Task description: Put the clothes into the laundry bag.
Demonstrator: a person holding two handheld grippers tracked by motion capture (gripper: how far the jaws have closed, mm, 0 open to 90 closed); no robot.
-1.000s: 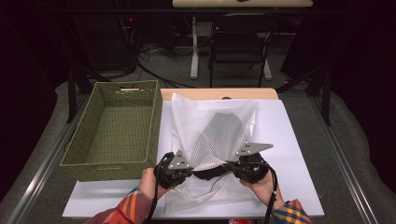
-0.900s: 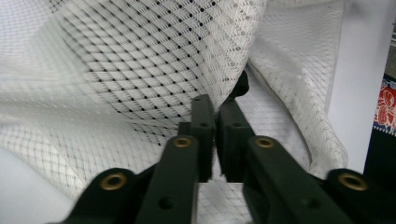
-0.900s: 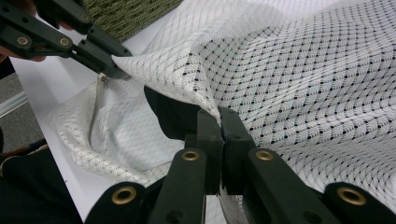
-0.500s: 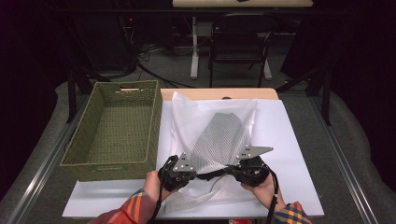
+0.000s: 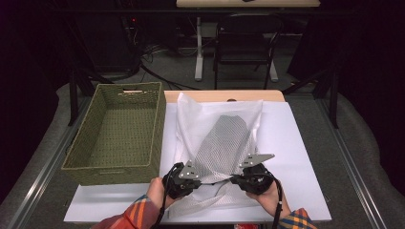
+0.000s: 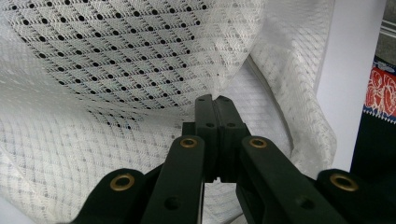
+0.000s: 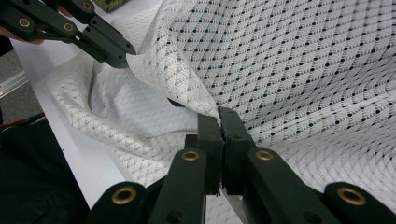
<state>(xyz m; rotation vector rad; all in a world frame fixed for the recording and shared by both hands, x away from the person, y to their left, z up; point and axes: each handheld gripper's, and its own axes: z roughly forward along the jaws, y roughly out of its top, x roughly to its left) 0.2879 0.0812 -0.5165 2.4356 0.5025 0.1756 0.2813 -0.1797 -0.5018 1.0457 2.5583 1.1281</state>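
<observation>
White mesh laundry bag [image 5: 217, 143] lies on the white-covered worktop [image 5: 296, 143], just right of a woven basket [image 5: 117, 133]. Left tongs [image 5: 206, 180] and right tongs [image 5: 233, 179] are each clamped on its lifted near edge.

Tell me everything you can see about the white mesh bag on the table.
The white mesh bag is a soft, see-through net fabric with small holes in a diamond pattern. It lies on the white sheet to the right of the green woven basket, its far part flat, with a darker grey area in the middle. Its near edge is lifted and creased. The left claw and the right claw are each shut on that edge, a little apart, so the mesh sags between them.
</observation>
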